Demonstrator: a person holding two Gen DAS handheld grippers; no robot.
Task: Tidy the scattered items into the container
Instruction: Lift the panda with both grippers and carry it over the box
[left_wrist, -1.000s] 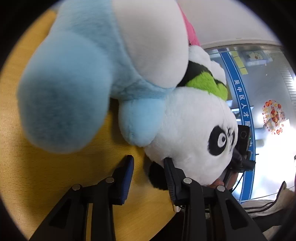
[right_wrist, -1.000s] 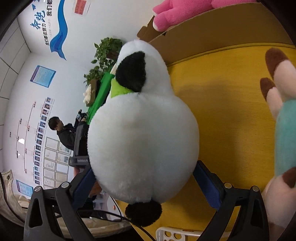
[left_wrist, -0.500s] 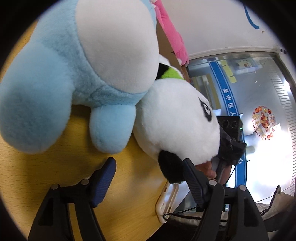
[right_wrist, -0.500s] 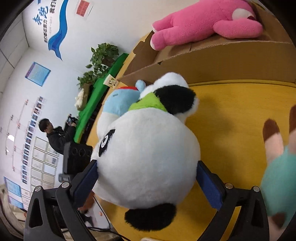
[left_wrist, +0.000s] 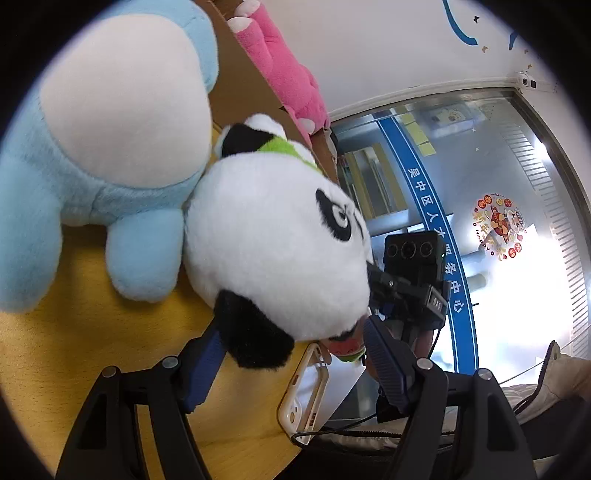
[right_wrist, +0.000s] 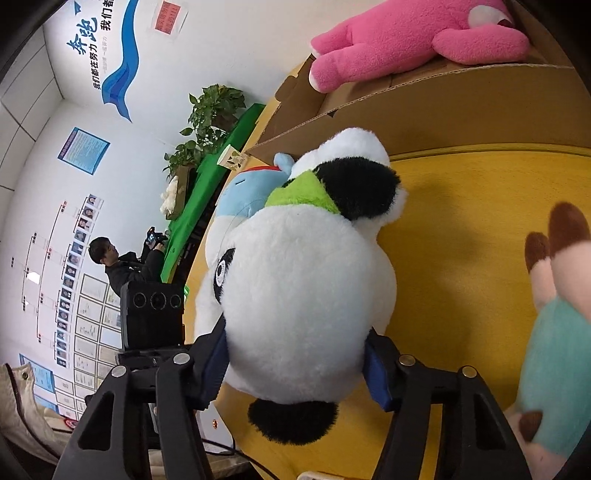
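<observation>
While the right hand-held gripper (right_wrist: 295, 365) is closing on the round white-and-black plush panda (right_wrist: 306, 295) on the yellow wooden surface (right_wrist: 461, 221), the left hand-held gripper (left_wrist: 291, 354) is held wide; a lift into the brown cardboard box (right_wrist: 461, 103) is judged next.

A yellow wooden table (right_wrist: 472, 192) carries everything, its rounded edge showing at the bottom of the left wrist view. On it lie a panda plush (right_wrist: 306, 295), a light-blue plush (left_wrist: 110, 147) pressed against the panda's side, and a teal plush with brown-tipped feet (right_wrist: 554, 332) well apart at the right; a brown cardboard box (right_wrist: 461, 107) stands at the far side with a pink plush (right_wrist: 417, 33) draped over its rim. A phone in a cream case (left_wrist: 304, 387) lies flat just at the table's near edge, a cable running from it.
</observation>
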